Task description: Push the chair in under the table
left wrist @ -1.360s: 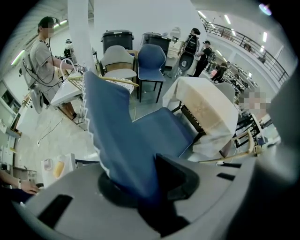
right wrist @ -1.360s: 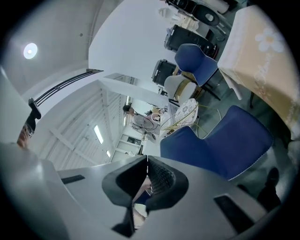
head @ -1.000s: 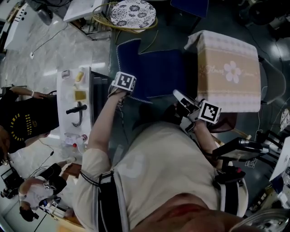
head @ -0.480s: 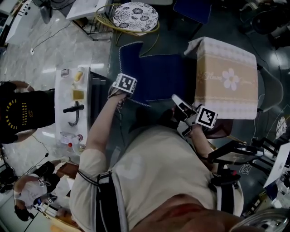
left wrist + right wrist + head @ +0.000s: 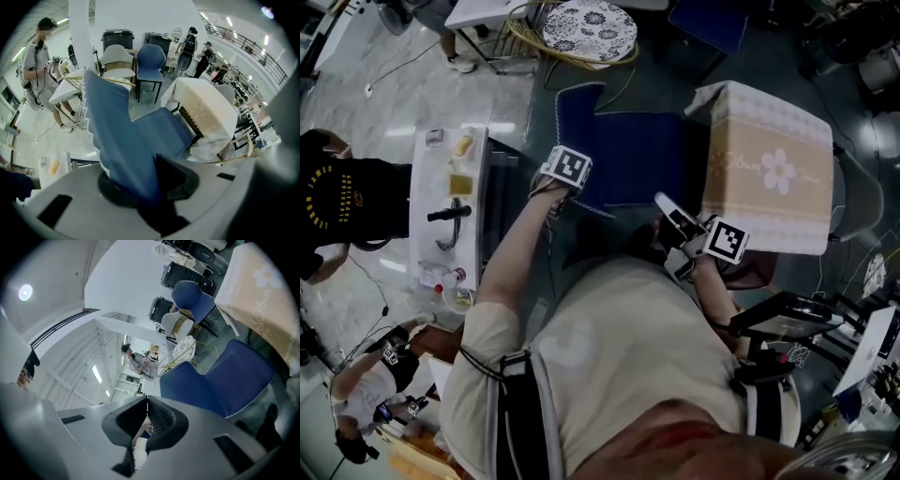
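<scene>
We are noting little change from the earlier frames. At the far left the bystander in a black shirt (image 5: pixel 342 202) is drifting toward the far side, while everything else is keeping its place. Right of the bystander, a long, narrow white shelf (image 5: pixel 450 211) is standing.

The left gripper (image 5: pixel 143 183) is pointing steeply down with the arm stretched forward. Its jaws are standing part-way apart and clamping the backrest top of the chair (image 5: pixel 637 155), pinching blue fabric between the pads. That chair is wearing a smooth dark blue cover with scalloped white trim. Its seat is lying just left of the table, edge against edge from above; we are not able to tell whether any of it is under.

The right gripper (image 5: pixel 670 211) is hovering nearly level by the seat's near right corner, jaws pressed together on nothing. The table (image 5: pixel 769 187) is square and is wearing a beige cloth with lace bands and a white flower.
</scene>
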Tool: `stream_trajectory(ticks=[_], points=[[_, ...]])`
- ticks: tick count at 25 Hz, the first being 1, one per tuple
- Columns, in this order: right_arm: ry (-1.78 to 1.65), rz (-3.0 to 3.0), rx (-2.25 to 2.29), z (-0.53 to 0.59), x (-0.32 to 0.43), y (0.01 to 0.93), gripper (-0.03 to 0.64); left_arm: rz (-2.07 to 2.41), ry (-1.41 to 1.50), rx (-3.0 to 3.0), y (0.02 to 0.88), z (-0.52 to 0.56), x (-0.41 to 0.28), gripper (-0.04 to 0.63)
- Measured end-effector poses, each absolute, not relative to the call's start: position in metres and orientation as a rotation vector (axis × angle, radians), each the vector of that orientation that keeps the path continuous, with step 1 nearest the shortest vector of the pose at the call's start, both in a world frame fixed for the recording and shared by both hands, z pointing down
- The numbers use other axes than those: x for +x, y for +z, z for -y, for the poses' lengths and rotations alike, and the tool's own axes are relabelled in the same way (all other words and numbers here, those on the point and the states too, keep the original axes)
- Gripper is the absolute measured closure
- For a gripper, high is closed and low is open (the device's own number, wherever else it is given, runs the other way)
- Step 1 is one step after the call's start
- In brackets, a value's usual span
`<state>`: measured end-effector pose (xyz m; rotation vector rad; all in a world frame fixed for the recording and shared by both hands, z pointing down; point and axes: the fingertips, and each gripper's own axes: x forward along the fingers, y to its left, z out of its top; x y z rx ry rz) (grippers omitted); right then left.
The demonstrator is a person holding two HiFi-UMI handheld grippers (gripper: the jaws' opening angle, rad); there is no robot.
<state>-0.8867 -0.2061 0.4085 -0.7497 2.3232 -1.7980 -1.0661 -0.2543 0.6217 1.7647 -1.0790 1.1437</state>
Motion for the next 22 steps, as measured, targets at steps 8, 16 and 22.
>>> stream_trajectory(ticks=[8, 16, 22], points=[[-1.810, -2.304, -0.781, 0.2062, -0.8814, 0.4136, 0.604, 1.055, 1.147, 1.778, 0.6234, 0.2533, -1.0619, 0.492], [-1.814, -2.314, -0.756, 0.2043, -0.8854, 0.4108, 0.604, 1.053, 1.153, 1.792, 0.6270, 0.2559, -1.0613, 0.489], [-1.824, -2.317, -0.750, 0.2055, -0.8863, 0.4113, 0.604, 1.056, 1.157, 1.796, 0.6249, 0.2596, -1.0617, 0.488]])
